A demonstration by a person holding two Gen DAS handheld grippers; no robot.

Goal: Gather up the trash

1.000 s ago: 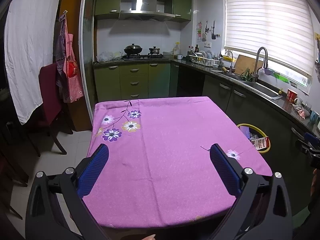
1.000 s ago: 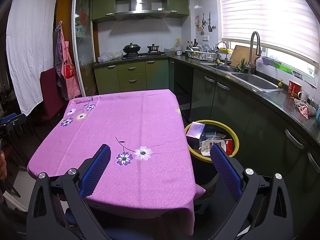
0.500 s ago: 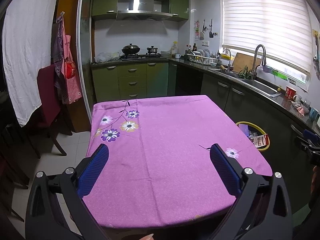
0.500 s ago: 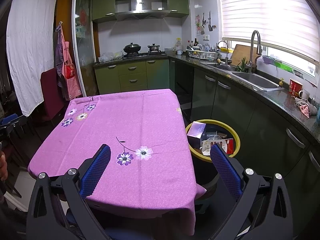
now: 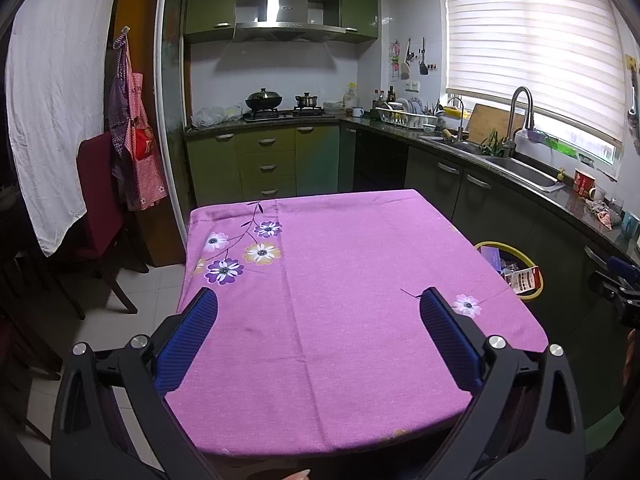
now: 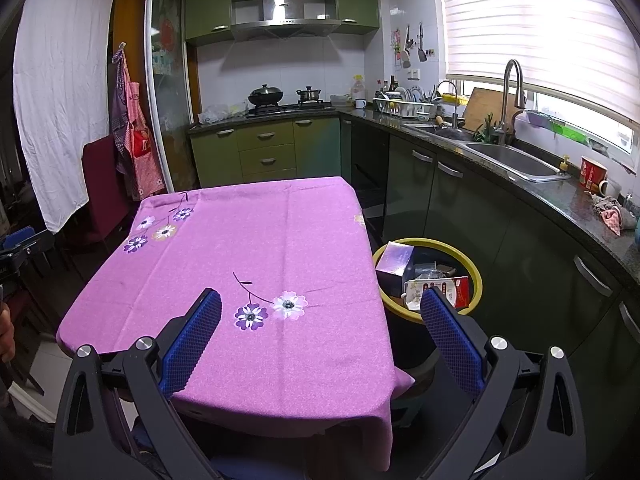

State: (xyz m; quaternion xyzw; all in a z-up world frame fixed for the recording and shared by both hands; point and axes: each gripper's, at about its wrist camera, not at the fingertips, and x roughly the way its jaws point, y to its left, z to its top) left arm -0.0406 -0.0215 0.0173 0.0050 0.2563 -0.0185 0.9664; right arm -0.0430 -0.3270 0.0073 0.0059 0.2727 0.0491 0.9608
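Observation:
A yellow-rimmed bin (image 6: pixel 474 268) stands on the floor right of the table and holds trash: a purple box (image 6: pixel 394 258), a red-and-white packet (image 6: pixel 448 286) and other scraps. The same bin (image 5: pixel 534 280) peeks out past the table's right edge in the left wrist view. The purple flowered tablecloth (image 5: pixel 340 280) carries no loose items. My left gripper (image 5: pixel 318 320) hovers open over the near side of the table, holding nothing. My right gripper (image 6: pixel 320 324) is open too, above the table's near right corner, its right finger (image 6: pixel 452 332) in front of the bin.
Dark green kitchen cabinets and a counter with a sink (image 6: pixel 516 162) run along the right and back walls. A stove with pots (image 5: pixel 280 104) is at the back. A dark red chair (image 5: pixel 100 204) and hanging aprons stand left of the table.
Both views have risen and tilted slightly, so the table sits a little lower in frame. Both grippers stay open and hold nothing.

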